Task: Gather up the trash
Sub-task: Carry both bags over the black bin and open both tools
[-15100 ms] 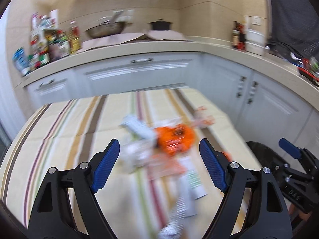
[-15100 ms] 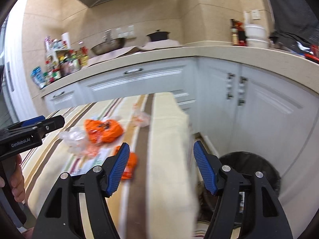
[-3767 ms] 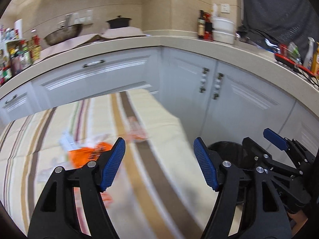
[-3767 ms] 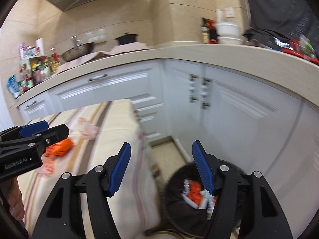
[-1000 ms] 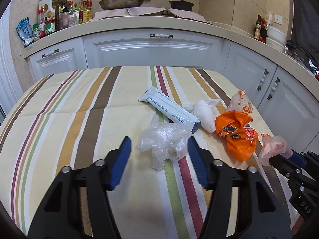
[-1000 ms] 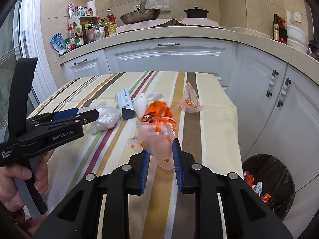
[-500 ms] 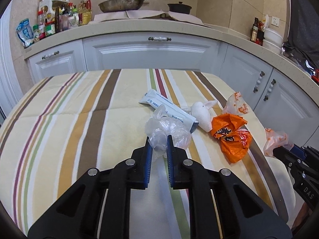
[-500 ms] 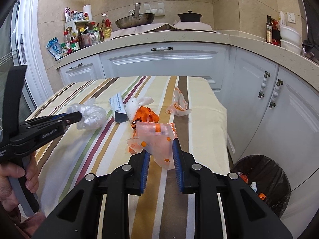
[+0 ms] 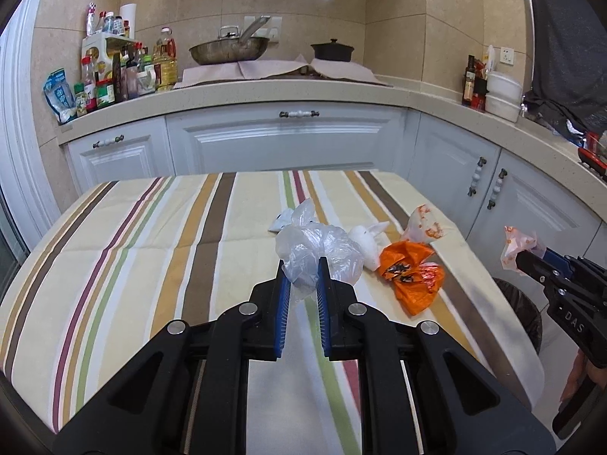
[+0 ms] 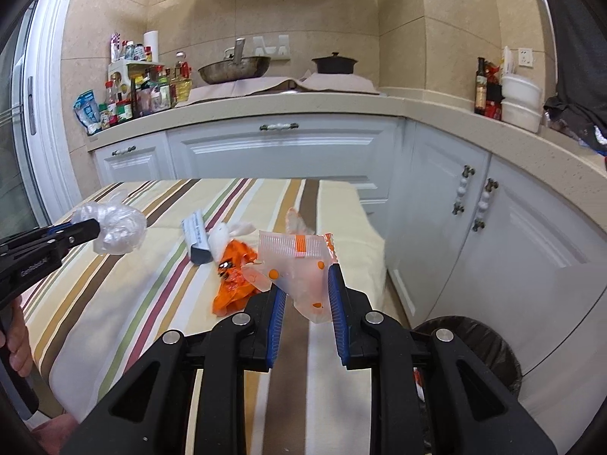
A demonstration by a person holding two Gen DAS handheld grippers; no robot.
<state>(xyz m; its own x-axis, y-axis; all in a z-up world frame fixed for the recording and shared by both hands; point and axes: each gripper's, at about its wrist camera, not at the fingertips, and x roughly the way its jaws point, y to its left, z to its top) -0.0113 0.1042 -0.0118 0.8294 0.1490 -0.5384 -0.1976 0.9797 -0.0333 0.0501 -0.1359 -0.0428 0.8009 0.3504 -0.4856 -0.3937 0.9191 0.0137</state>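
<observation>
My left gripper [image 9: 303,271] is shut on a crumpled clear plastic bag [image 9: 322,250] and holds it above the striped table [image 9: 151,250]; the bag also shows in the right wrist view [image 10: 117,227]. My right gripper [image 10: 303,284] is shut on a clear wrapper with orange dots [image 10: 299,265], also seen at the right of the left wrist view [image 9: 516,246]. On the table lie an orange bag [image 9: 413,276], a white crumpled piece [image 9: 368,240], a white-blue tube box [image 10: 197,235] and a small clear orange-printed bag [image 9: 423,223].
A black-lined trash bin [image 10: 474,341] stands on the floor right of the table, below the white corner cabinets [image 10: 447,197]. The counter behind holds bottles [image 9: 114,76], a wok [image 9: 227,51] and a black pot [image 9: 332,51].
Both grippers have lifted higher off the table with their trash. The left one raised the clear bag; the right one moved its wrapper rightward, nearer the bin.
</observation>
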